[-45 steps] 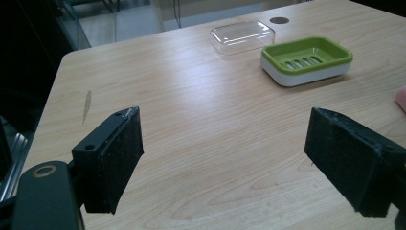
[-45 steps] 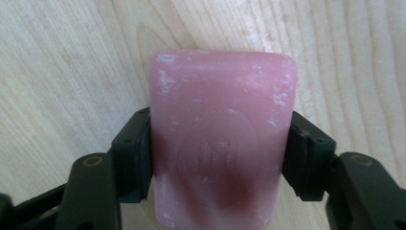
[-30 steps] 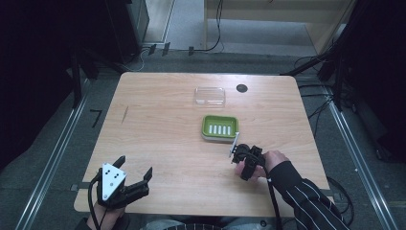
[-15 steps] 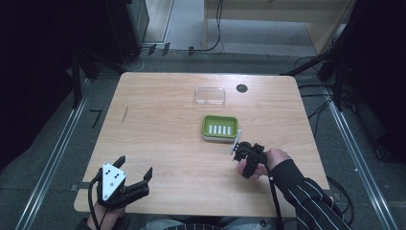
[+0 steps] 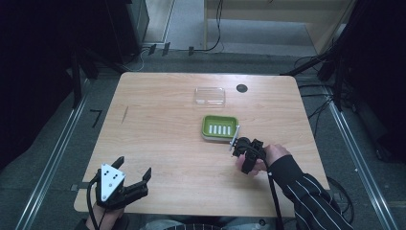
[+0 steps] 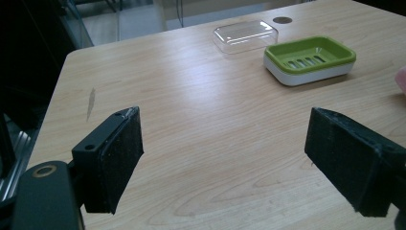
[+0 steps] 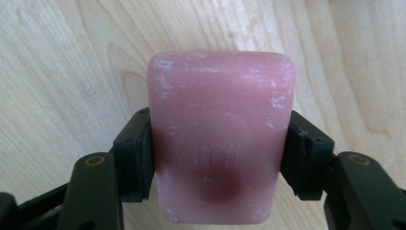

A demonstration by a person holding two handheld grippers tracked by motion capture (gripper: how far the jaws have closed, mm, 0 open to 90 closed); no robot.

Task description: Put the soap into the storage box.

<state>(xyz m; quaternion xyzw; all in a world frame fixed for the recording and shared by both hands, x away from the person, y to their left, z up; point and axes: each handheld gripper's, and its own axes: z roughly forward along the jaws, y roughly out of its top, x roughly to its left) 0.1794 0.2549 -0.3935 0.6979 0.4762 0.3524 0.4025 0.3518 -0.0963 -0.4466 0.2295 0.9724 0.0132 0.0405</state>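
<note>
Wooden table (image 5: 167, 143), light grain, rectangular, seen from above with dark floor and cables around it. Soap dish (image 5: 219, 128), green slotted tray on a white base, is placed right of centre on the table; in the left gripper view (image 6: 310, 59) it is seen at the upper right, empty. Clear plastic lid (image 5: 209, 96) is laid flat just beyond the dish, apart from it, toward the far edge; it is seen also in the left gripper view (image 6: 245, 36). A small dark round spot (image 5: 242, 88) is set in the tabletop to the right of the lid. A short grey mark (image 5: 125, 113) is noted on the wood at the left. Right gripper (image 5: 235, 143) is held by a hand with a striped sleeve (image 5: 311, 196), just beside the near right corner of the dish; whether it touches the dish cannot be told. Pink soap bar (image 7: 220, 143), rounded, with whitish scuffs and a faint round stamp, is clamped across its width between the two black jaws of the right gripper (image 7: 218, 158), above bare wood. Left gripper (image 5: 134, 176), with its grey three-cornered plate on top, is held at the near left corner of the table, well apart from the dish; its jaws are spread wide with nothing between them, as the left gripper view (image 6: 239, 158) confirms. No object stands between the clamped soap and the dish.
</note>
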